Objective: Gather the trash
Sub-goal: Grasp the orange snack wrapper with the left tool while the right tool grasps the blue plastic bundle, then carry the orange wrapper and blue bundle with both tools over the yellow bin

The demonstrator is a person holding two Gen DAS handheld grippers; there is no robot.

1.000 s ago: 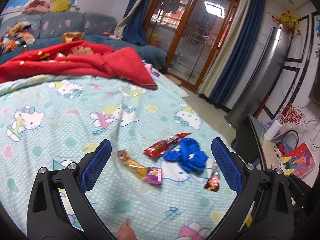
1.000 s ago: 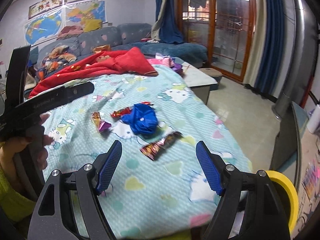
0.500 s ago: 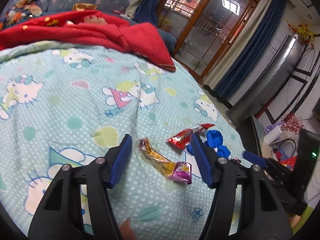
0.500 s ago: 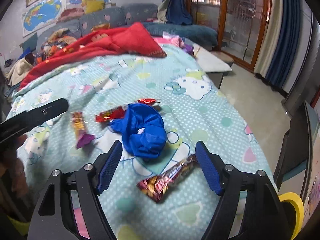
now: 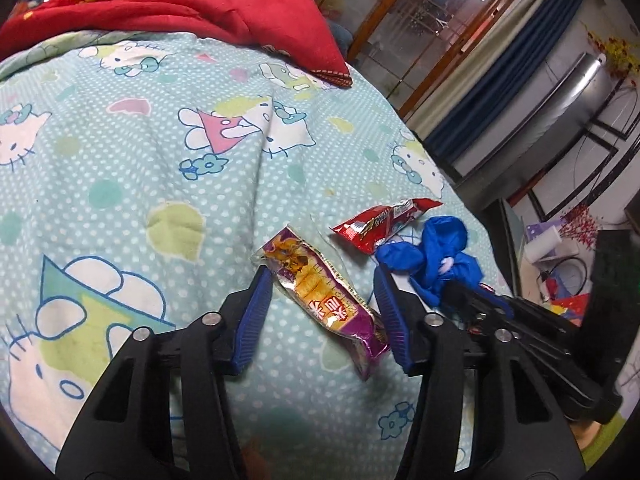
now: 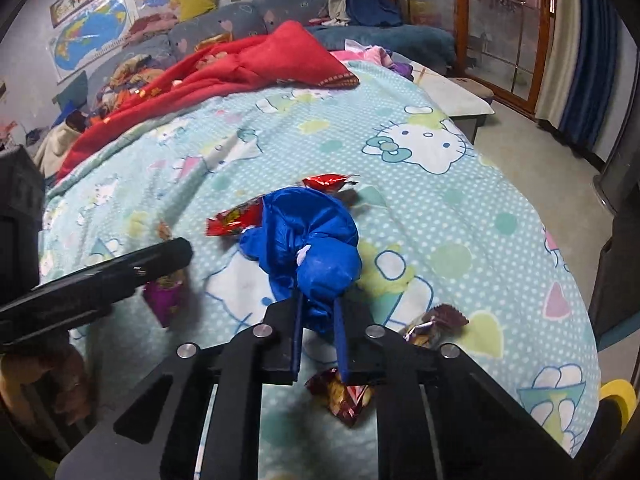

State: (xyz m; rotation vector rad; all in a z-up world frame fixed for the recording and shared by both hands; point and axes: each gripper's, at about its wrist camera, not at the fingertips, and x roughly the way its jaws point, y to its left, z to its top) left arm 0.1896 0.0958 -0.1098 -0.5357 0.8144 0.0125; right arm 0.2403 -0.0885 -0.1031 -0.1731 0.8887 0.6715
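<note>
Fingers (image 6: 297, 334) of the right gripper (image 6: 317, 330) closing, clamped on the crumpled blue plastic bag (image 6: 308, 248); left gripper (image 5: 322, 312) closing around the purple-and-yellow foil snack wrapper (image 5: 324, 300) lying between them on the bed (image 5: 120, 168): grasping step, lifting presumably next.

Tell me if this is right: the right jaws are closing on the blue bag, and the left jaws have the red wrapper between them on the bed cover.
One thing is wrong. In the left wrist view, the left gripper has the yellow and purple wrapper between its closing jaws; the red wrapper lies farther away on the bed cover. The right gripper is indeed closing on the blue bag.
</note>
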